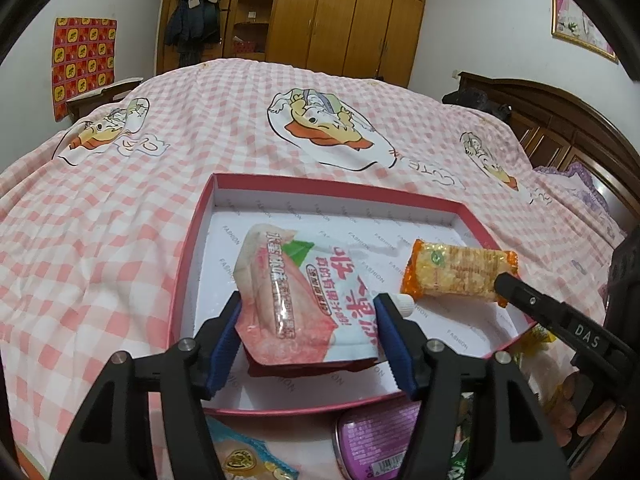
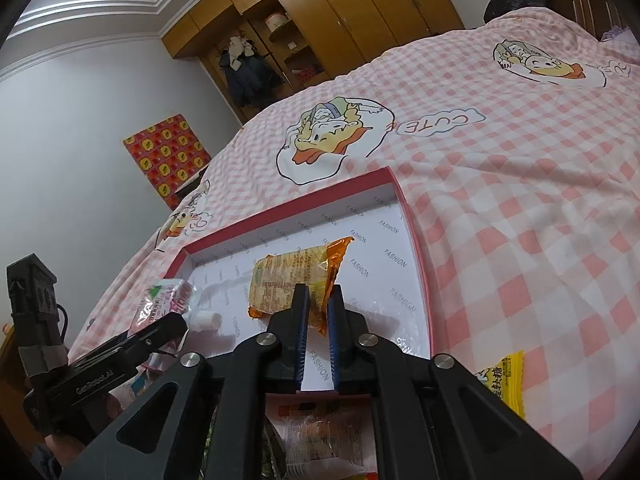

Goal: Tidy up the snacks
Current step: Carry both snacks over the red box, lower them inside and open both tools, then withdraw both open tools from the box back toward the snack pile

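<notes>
A shallow red box (image 1: 192,236) with a white "FASHION" lining lies on the bed; it also shows in the right wrist view (image 2: 420,256). My left gripper (image 1: 310,320) is shut on a pink-and-white jelly pouch (image 1: 296,284) with a white cap and holds it over the box floor. My right gripper (image 2: 318,304) is shut on the end of an orange cracker packet (image 2: 292,280) and holds it over the box's right part. The packet (image 1: 456,272) and the right gripper (image 1: 506,286) show in the left wrist view. The pouch (image 2: 160,300) shows at the left of the right wrist view.
The bed has a pink checked cover (image 1: 120,208). Loose snacks lie before the box: a purple tin (image 1: 372,440), an orange-and-blue packet (image 1: 248,456), a yellow candy packet (image 2: 504,380), a clear-wrapped snack (image 2: 320,436). Wardrobes (image 1: 344,12) and a dark headboard (image 1: 560,132) stand behind.
</notes>
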Demonstrator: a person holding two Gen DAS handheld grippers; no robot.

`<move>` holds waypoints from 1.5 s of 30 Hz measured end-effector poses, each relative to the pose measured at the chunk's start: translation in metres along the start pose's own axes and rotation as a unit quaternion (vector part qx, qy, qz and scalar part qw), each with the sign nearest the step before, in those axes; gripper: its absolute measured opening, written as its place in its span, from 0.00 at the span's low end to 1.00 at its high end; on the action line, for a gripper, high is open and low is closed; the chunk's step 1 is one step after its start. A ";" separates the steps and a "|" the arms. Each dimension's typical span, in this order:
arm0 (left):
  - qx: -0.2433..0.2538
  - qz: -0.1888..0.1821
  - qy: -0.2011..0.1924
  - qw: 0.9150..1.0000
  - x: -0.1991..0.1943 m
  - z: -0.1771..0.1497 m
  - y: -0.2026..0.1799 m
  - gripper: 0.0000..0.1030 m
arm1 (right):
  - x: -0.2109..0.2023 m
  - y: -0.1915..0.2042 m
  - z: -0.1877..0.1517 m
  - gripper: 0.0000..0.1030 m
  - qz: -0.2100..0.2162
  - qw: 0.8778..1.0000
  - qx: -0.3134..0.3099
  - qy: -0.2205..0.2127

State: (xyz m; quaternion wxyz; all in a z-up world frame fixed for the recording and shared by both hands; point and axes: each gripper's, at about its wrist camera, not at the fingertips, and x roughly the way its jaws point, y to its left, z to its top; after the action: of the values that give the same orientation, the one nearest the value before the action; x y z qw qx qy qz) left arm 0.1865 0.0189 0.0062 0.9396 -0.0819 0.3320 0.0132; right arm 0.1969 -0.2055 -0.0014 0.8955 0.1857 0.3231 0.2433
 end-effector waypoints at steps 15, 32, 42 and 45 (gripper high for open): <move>0.022 -0.012 -0.013 1.000 -0.005 -0.005 -0.008 0.84 | -0.020 -0.009 -0.001 0.57 0.005 0.998 0.023 -0.054; 0.024 -0.031 -0.018 0.999 -0.011 -0.006 -0.008 0.92 | -0.019 0.006 -0.002 0.78 -0.014 0.998 -0.021 -0.053; 0.030 -0.021 -0.020 0.999 -0.015 -0.007 -0.011 0.92 | -0.020 0.010 -0.003 0.79 -0.004 0.998 -0.029 -0.056; 0.034 -0.019 -0.019 0.999 -0.016 -0.008 -0.013 0.92 | -0.021 0.013 -0.004 0.79 -0.003 0.998 -0.037 -0.056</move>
State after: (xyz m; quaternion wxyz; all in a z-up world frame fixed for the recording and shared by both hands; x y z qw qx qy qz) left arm 0.1703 0.0058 0.0119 0.9481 -0.0562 0.3128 -0.0142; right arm 0.1759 -0.2054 0.0123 0.9192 0.1644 0.2638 0.2418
